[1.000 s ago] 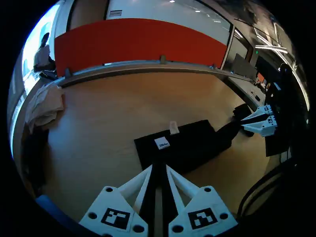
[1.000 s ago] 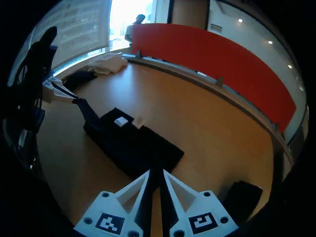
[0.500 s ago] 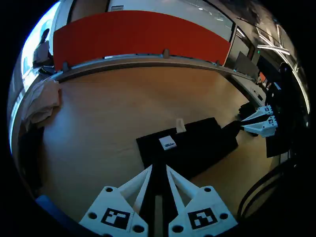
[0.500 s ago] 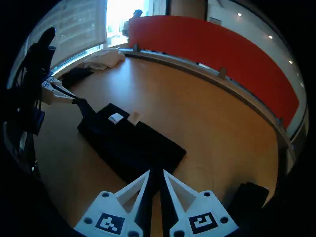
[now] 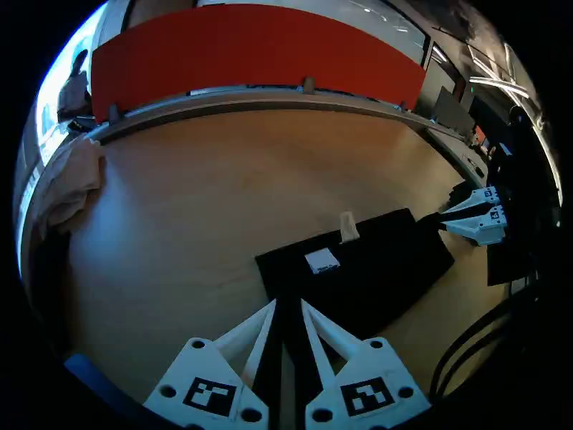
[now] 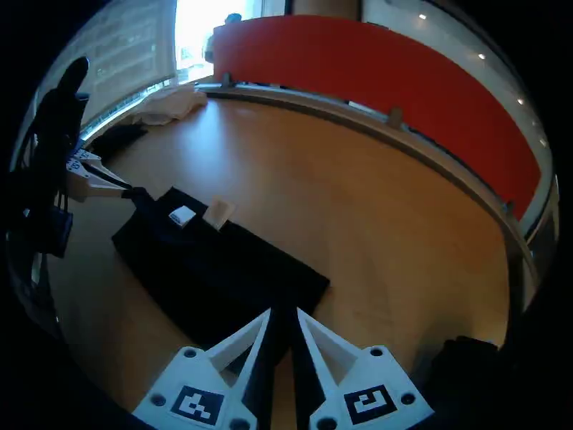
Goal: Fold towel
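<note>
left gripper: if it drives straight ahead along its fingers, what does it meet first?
The black towel: the left gripper is shut on its near corner, so straight on pushes into the cloth, roughly toward the white label, then wooden table.

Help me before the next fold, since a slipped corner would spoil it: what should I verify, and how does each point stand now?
1. Grip of left tool on a towel corner: ok, shut on it.
2. Grip of right tool on another corner: ok, shut on it.
3. The towel is spread between the tools, not bunched: ok.
4. The towel lies on the table, not hanging off: ok.
5. The beige cloth is apart from the towel: ok.
6. How much fabric each grip holds: cannot tell.
</note>
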`<state>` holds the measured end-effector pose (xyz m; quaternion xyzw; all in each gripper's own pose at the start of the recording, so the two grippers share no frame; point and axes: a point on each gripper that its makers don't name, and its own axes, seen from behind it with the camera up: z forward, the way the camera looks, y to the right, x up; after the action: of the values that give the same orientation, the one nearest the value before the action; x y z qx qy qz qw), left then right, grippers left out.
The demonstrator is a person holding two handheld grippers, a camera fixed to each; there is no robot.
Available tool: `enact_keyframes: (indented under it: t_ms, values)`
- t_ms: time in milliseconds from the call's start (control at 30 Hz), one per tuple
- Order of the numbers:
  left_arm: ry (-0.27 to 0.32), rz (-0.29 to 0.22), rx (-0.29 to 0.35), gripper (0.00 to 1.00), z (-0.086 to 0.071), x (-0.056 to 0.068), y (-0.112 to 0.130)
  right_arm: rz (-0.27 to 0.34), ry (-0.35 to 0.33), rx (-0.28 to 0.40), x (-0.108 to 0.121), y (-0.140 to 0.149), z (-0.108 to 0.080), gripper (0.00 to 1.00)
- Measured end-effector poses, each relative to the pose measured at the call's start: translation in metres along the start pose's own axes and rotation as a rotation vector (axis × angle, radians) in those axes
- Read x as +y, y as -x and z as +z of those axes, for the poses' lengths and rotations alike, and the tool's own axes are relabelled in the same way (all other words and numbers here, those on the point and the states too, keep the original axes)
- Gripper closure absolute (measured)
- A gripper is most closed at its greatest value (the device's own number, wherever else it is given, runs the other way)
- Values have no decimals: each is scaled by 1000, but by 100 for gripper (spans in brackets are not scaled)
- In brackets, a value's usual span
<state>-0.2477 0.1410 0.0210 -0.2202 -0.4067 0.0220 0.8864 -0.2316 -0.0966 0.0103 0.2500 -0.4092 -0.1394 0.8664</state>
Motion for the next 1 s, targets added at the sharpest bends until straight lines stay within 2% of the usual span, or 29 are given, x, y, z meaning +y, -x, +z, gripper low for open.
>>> enact_keyframes:
  t_ms: [200,400,733,867,1000]
  values:
    - [-9,-11,-6,91,12,-5,-1,-2,22,-10,4,1,11,83]
    - [-35,-20,-16,91,23,-13,-1,18,58,-8,14,-1,19,72]
    - [-62,3,-13,88,30,-20,-7,27,106,-4,27,-5,25,61]
    - [-78,7,-13,73,30,-26,-9,31,121,0,31,-7,26,52]
    - [-87,3,-14,49,29,-30,-10,32,137,5,35,-8,26,44]
